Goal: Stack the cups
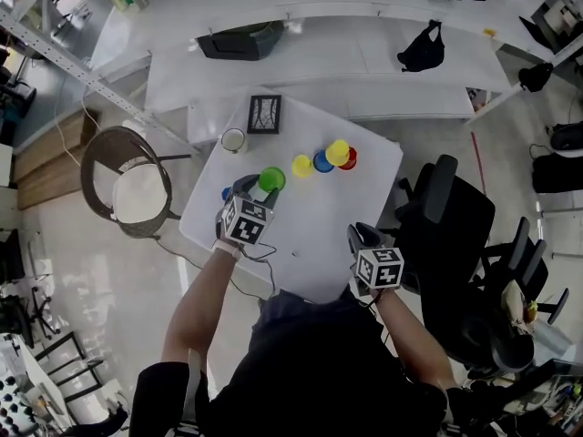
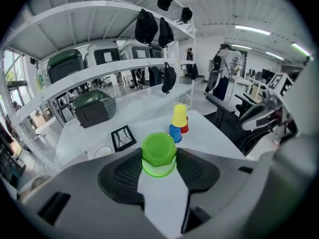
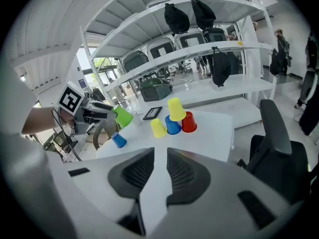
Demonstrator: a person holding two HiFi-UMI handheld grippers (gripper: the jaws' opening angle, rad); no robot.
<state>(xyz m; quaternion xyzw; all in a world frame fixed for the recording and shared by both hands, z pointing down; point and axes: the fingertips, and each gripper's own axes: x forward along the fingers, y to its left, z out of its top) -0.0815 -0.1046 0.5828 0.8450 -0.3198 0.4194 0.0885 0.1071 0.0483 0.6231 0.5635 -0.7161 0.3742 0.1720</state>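
The jaws of the left gripper (image 1: 256, 189) pinch the green cup (image 2: 159, 155) from both sides, its closed base turned toward that gripper's camera. In the right gripper view the cup is tilted and hangs clear of the bench (image 1: 355, 203), over its left part. The jaws of the right gripper (image 3: 160, 151) stand only narrowly apart with nothing between them, near the bench's near edge and well apart from the cups. The white bench is the largest thing here. A black office chair (image 1: 448, 209) stands at its right side and a round-backed chair (image 1: 126, 182) at its left. A black-framed picture (image 1: 264, 114) lies flat at the bench's far edge, with a white mug (image 1: 233, 140) just beside it. Past the middle of the bench, 4 cups sit upside down in a tight cluster: a red cup (image 3: 189, 122), a blue cup (image 3: 172, 125) touching it, a yellow cup (image 3: 175, 108) raised above those 2, though I cannot tell which one carries it, and a lower yellow cup (image 3: 158, 128) on the bench just beside the blue one. A smaller blue cup (image 3: 118, 140) stands alone near the bench's left edge, below the held green cup.
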